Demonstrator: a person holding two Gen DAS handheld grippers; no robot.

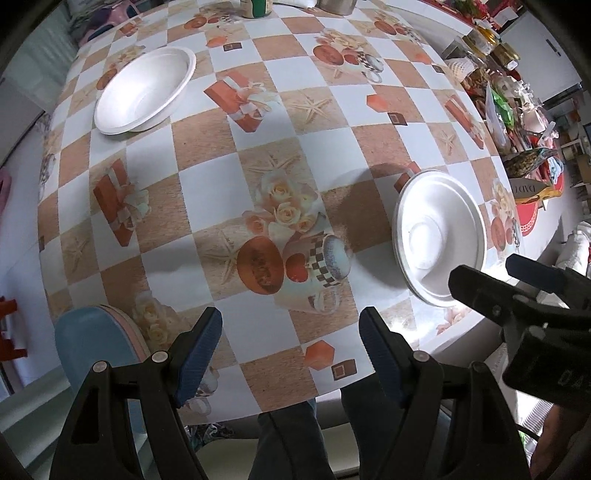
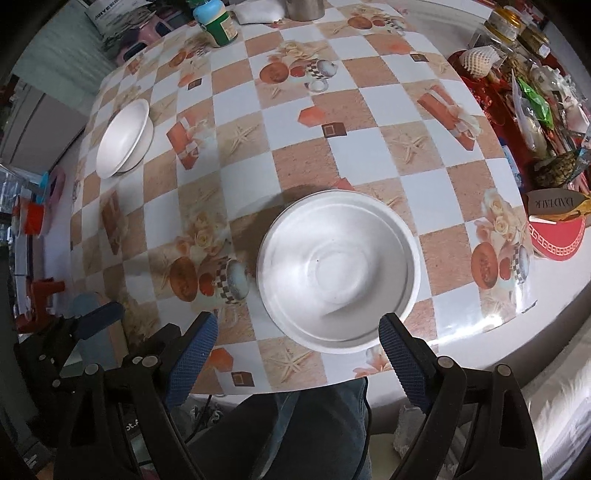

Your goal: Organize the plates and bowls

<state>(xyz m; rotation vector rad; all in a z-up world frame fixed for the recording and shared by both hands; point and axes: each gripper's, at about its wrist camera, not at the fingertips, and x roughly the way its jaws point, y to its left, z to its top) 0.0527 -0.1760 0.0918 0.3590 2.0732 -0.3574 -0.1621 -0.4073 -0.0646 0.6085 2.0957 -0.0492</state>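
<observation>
Bowls (image 1: 146,90) well apart on tablecloth (image 1: 332,110)

home dining room, patterned tablecloth (image 1: 288,122), jars (image 2: 517,26)

I held my left gripper (image 1: 290,356) low in its frame, jaws spread wide and empty; my right gripper (image 2: 297,360) likewise gaped, holding nothing
</observation>
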